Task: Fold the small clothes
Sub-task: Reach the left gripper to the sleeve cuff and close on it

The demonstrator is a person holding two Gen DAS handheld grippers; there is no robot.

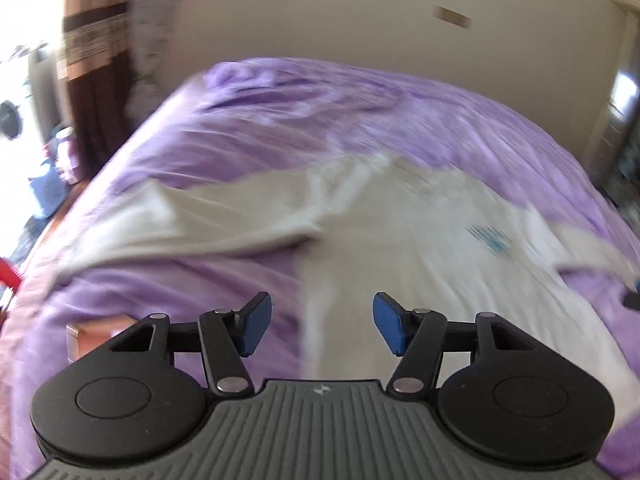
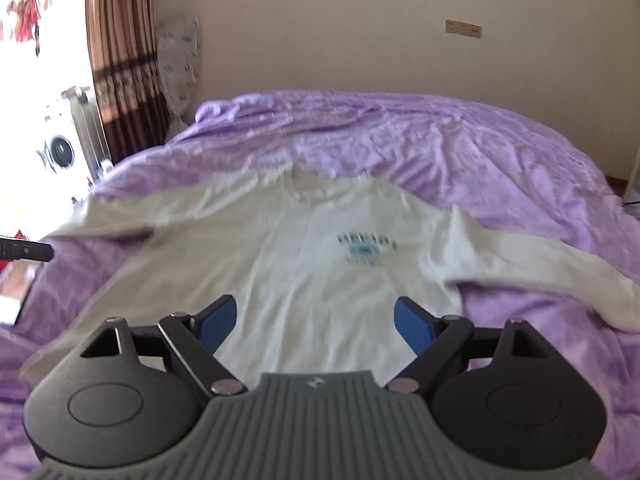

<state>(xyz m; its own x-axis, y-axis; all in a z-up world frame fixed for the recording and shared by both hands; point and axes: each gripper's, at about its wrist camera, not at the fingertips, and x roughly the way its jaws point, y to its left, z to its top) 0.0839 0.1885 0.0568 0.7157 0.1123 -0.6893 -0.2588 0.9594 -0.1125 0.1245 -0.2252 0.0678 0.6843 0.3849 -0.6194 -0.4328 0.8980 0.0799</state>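
Observation:
A white long-sleeved shirt (image 2: 304, 248) with a teal chest print (image 2: 366, 250) lies face up on the purple bedspread (image 2: 460, 152), both sleeves spread out to the sides. My right gripper (image 2: 316, 320) hovers open over the shirt's lower hem, and nothing sits between its blue pads (image 2: 414, 326). In the blurred left wrist view the shirt (image 1: 420, 232) stretches off to the right, with its left sleeve (image 1: 192, 216) reaching leftward. My left gripper (image 1: 322, 320) is open above the shirt's left side edge, where cloth meets bedspread (image 1: 180, 128), and its jaws hold nothing.
A brown curtain (image 2: 120, 52) and a bright window stand at the left, with a white radiator (image 2: 86, 120) and a washing machine (image 2: 58, 152) beside the bed. A socket plate (image 2: 463, 28) is on the far wall. A dark tip (image 2: 28, 250) pokes in from the left edge.

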